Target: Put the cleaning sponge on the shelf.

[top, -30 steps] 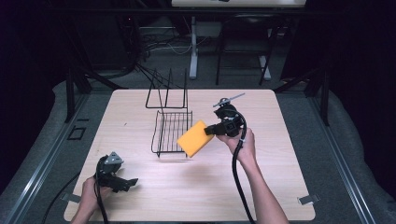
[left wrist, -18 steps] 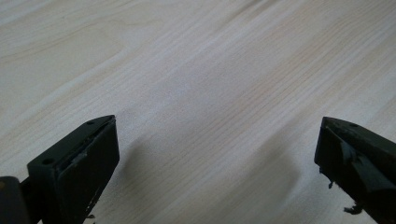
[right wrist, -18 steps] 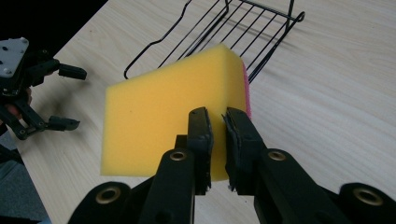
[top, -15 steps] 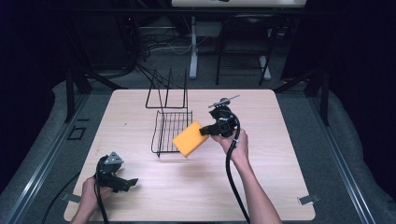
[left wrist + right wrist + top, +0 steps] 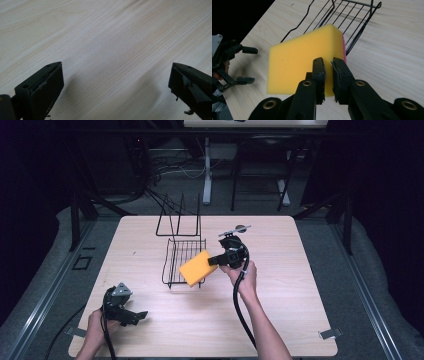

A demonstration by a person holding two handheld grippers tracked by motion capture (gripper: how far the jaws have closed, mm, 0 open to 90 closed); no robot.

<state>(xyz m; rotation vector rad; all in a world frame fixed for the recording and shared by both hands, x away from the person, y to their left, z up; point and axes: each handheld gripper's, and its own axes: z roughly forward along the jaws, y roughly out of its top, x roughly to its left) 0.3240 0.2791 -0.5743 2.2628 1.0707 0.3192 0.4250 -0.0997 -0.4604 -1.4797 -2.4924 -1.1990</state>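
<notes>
Yellow sponge [image 5: 198, 267] hangs pinched at one edge by the right gripper [image 5: 216, 261], tilted over the near right corner of the black wire rack [image 5: 180, 255] at the bench's [image 5: 300, 270] middle. By the bench's near left corner, the left gripper [image 5: 137, 316] rests with jaws spread wide, holding nothing.

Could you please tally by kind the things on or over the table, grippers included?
Sponge, yellow, held in the right gripper: 1
Wire rack, black: 1
Grippers, right and left gripper: 2
Total: 4
</notes>
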